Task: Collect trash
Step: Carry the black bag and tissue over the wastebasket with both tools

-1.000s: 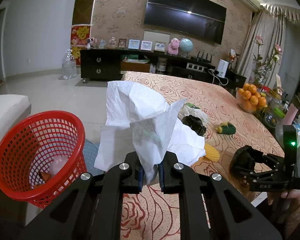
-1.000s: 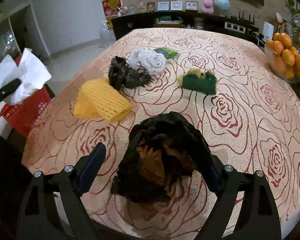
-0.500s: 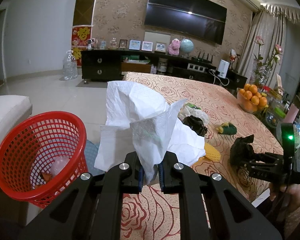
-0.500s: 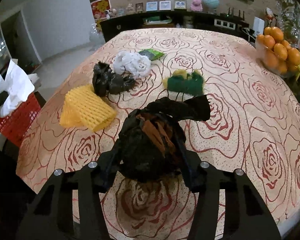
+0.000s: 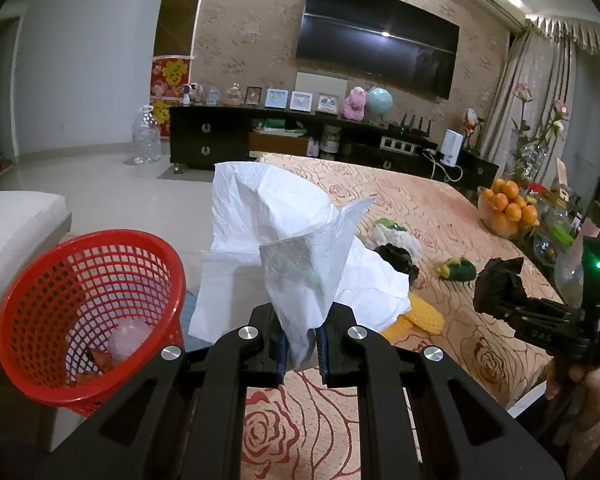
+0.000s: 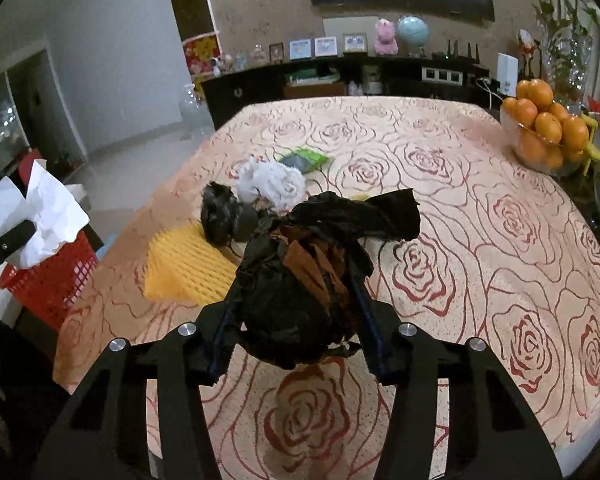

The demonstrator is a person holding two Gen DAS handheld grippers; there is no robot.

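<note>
Both tools loaded, red basket [image 5: 88, 316] interior (left view only)

The bench [image 6: 480, 216] is wearing a peach cloth with red rose outlines. The basket [image 5: 88, 320] is looking bright red, the tissue [image 5: 284, 240] white, the crumpled bag [image 6: 312, 276] black with brown bits, the foam net [image 6: 184, 268] yellow.

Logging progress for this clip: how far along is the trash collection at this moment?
Partly done. The red basket already holds a few scraps. In hand: the left tool is shut on a white tissue beside the basket; the right tool, its jaws just closed, grips a black crumpled bag. Left on the table: yellow foam net, dark wad, white wad, green packet.
</note>
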